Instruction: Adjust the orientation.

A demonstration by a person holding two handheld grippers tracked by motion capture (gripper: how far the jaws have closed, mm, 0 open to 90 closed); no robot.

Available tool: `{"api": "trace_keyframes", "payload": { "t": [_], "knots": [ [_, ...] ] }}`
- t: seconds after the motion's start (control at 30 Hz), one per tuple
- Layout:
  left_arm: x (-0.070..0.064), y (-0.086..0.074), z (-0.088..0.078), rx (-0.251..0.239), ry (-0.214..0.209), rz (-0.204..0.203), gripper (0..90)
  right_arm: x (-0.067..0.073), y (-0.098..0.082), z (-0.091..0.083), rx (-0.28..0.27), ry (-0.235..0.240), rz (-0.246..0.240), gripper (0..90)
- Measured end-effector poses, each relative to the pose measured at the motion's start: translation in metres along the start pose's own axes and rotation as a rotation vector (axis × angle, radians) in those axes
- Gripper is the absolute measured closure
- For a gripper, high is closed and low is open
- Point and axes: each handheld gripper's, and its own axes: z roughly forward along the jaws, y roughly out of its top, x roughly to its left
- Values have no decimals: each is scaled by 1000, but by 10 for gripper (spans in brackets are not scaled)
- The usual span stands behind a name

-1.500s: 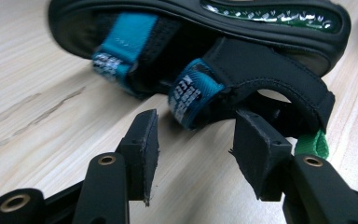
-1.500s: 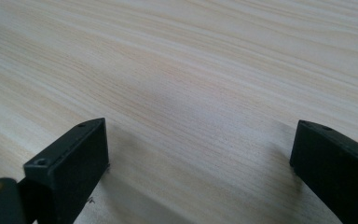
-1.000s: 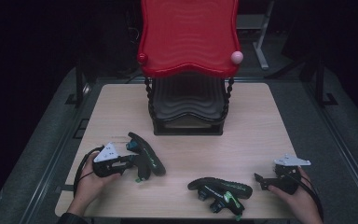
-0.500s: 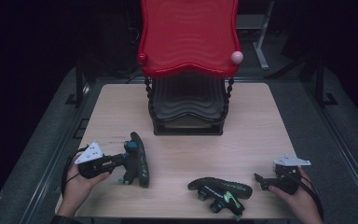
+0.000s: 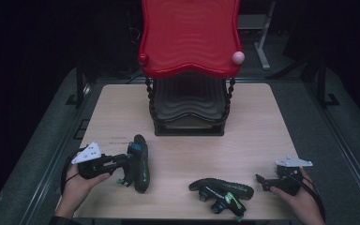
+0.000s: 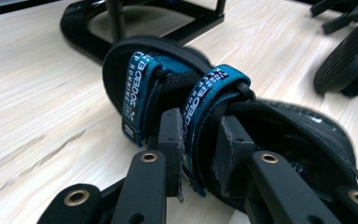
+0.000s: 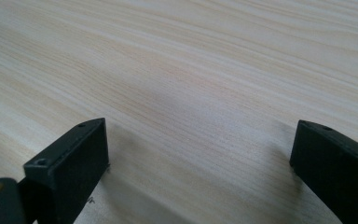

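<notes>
A black sandal (image 5: 139, 161) with teal straps stands tipped on its side at the table's front left. My left gripper (image 5: 127, 161) is shut on it, the jaws of the left gripper (image 6: 200, 140) pinching one teal strap (image 6: 209, 88). A second black sandal (image 5: 222, 190) with green marks lies near the front edge, also seen as the dark sole (image 6: 349, 51) in the left gripper view. My right gripper (image 5: 261, 180) rests to that sandal's right, low over bare wood. The right gripper (image 7: 200, 154) stands open with nothing between its jaws.
A tall rack with a red wavy top shelf (image 5: 187, 37) and black lower shelves (image 5: 187, 101) stands at the back middle of the wooden table (image 5: 258, 126). Its black base (image 6: 88, 28) lies just beyond the held sandal. Dark floor surrounds the table.
My left gripper has drawn the sandal leftward and turned it, with most of the shift in the first half second. The right gripper and the second sandal have stayed put.
</notes>
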Motion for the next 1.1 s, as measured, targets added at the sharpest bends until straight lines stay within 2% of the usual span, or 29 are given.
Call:
{"api": "trace_keyframes", "payload": {
  "t": [0.27,0.5,0.73,0.8,0.93,1.1],
  "knots": [
    [-5,14,24,-15,-42,12,746,0,0,0,0,0,0,36],
    [-10,24,48,12,-73,43,748,0,0,0,0,0,0,36],
    [-14,31,71,40,-121,47,723,0,0,0,0,0,0,36],
    [-15,31,75,46,-139,34,703,0,0,0,0,0,0,36],
    [-12,28,78,26,-187,-33,620,0,0,0,0,0,0,36],
    [-10,25,83,34,-218,-70,544,0,0,0,0,0,0,36]
  ]
}}
